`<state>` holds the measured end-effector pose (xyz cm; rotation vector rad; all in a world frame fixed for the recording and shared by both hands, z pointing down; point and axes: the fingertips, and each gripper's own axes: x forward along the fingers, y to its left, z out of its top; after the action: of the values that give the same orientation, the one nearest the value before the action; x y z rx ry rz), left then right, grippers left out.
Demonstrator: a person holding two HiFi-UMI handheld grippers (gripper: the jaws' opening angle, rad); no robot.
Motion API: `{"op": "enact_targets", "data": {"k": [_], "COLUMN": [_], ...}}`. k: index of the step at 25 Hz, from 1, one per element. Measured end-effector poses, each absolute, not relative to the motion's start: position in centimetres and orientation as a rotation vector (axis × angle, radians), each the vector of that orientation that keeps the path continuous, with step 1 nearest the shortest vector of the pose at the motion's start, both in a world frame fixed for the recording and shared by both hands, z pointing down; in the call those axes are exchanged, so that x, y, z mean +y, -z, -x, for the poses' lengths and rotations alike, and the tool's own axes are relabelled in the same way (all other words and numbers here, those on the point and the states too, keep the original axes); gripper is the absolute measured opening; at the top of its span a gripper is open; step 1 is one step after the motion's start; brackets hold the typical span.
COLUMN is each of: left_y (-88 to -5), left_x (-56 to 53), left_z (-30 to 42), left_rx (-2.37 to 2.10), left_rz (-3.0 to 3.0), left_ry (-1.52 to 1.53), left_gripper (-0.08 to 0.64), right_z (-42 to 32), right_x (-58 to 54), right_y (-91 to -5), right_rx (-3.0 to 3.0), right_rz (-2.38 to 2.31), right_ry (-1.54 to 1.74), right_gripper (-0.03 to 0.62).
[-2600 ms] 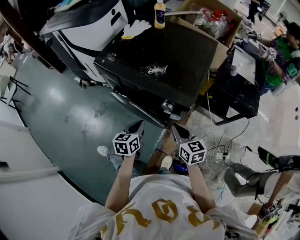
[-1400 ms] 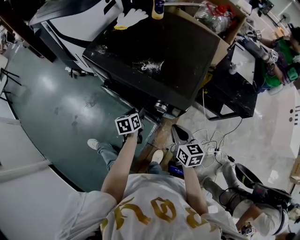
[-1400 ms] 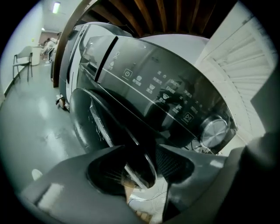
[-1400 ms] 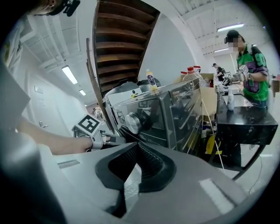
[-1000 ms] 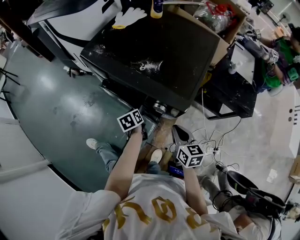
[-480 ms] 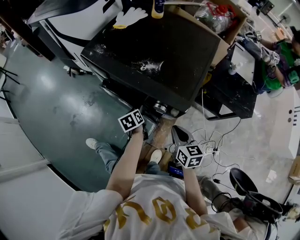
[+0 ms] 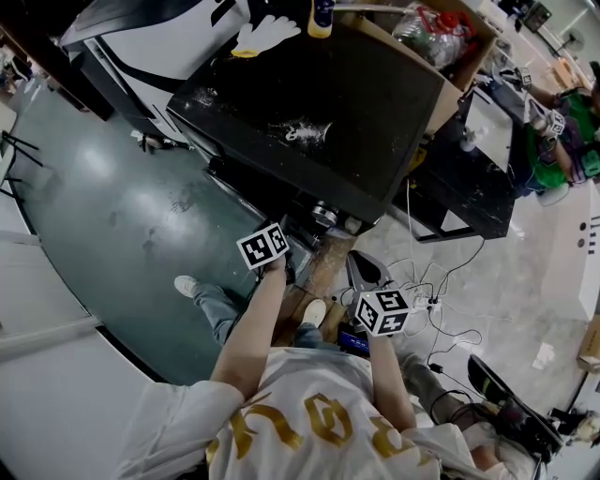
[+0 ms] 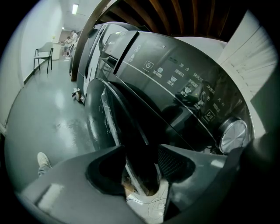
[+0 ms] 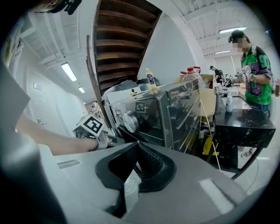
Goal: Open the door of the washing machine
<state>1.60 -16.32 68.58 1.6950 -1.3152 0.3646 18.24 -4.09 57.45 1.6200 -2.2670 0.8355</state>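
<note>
The black front-loading washing machine [image 7: 319,112] stands in front of me, its top seen from above in the head view. In the left gripper view its round door [image 8: 127,127] stands slightly ajar below the control panel [image 8: 183,83] and silver knob [image 8: 234,135]. My left gripper [image 8: 142,148] is shut on the door's edge, one jaw on each side of the rim; in the head view the left gripper [image 7: 286,265] is at the machine's front. My right gripper [image 7: 359,262] hangs back to the right, shut and holding nothing, with the right gripper [image 9: 136,146] facing the machine [image 9: 153,113].
A bottle [image 7: 322,17] stands at the machine's back edge beside a cardboard box [image 7: 422,37]. A black table [image 7: 469,178] is to the right, with cables [image 7: 441,300] on the floor. A person in green [image 7: 572,131] works at the far right. A white appliance [image 7: 178,47] stands to the left.
My left gripper has reached forward from beside the right one to the washer's door edge and has held there for the last second. The right gripper has barely moved.
</note>
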Motion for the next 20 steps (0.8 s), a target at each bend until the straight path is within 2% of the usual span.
{"op": "enact_targets", "data": {"k": [20], "left_y": [-68.9], "left_x": [-11.7], "left_z": [2.7], "left_rx": [-1.278], "left_rz": [-1.729], "left_ry": [-0.419], "left_gripper": [0.193], "right_z": [-12.7], "right_x": [-4.8], "right_y": [-57.4], "right_rx": [-2.344], "right_rz": [-1.451], "right_ry": [-0.786], "right_gripper": [0.023]}}
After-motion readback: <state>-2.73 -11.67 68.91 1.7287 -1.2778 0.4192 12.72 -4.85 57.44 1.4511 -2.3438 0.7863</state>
